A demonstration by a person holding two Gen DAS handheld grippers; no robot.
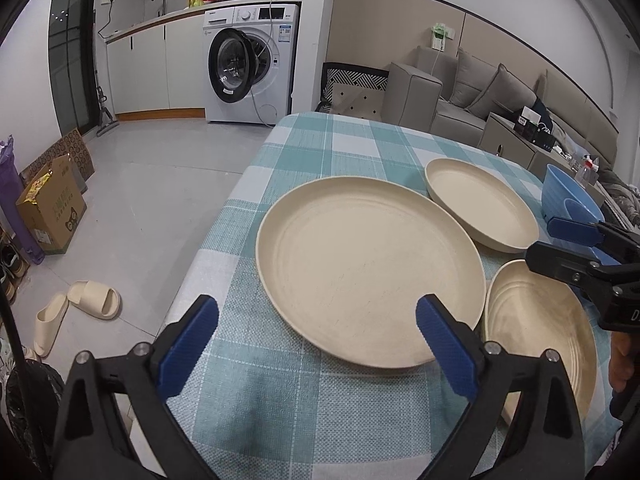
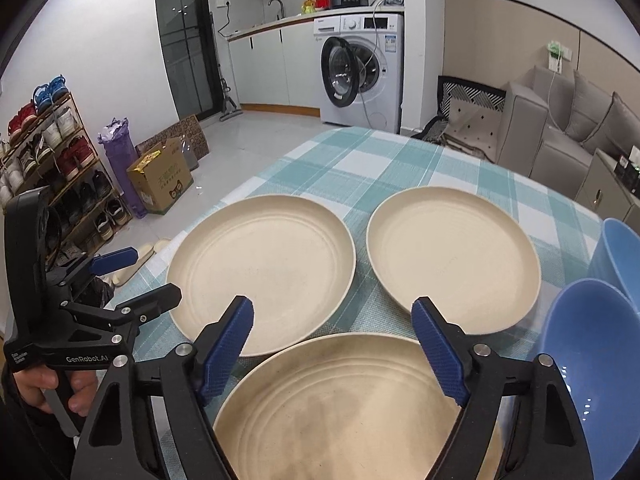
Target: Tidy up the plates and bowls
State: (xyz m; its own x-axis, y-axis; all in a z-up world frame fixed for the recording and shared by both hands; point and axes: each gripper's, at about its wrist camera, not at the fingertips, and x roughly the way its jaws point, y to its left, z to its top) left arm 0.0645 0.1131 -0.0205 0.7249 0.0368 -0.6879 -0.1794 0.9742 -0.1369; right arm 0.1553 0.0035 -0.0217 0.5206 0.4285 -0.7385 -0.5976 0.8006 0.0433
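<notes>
Nearest the right wrist cam, right gripper (image 2: 333, 350) hangs w/ jaws spread wide over the far rim of the closest cream plate (image 2: 340, 408); blue pads stand apart on either side above that rim, nothing clamped btwn them. Left gripper (image 1: 316, 338) is likewise wide open, one pad over the near rim of the big cream plate (image 1: 370, 268), the other over bare tablecloth (image 1: 280, 400); can't tell if the pad touches the rim, but it holds nothing. Three cream plates sit on the teal-and-white checked cloth: big one at left, a smaller third plate (image 2: 454, 258) just beside it toward the far right, closest one in front of both, rims near each other but apart as far as visible. Two blue bowls (image 2: 592, 360) are at the table's right edge, near bowl just beside the closest plate, the other behind it. From the right cam a hand (image 2: 44, 388) grips the left tool's handle at lower left. Background: washer (image 2: 362, 70) w/ door open, sofa (image 1: 460, 96), cardboard box (image 2: 160, 180), shoe rack (image 2: 52, 168), slippers (image 1: 76, 312) on the floor.
</notes>
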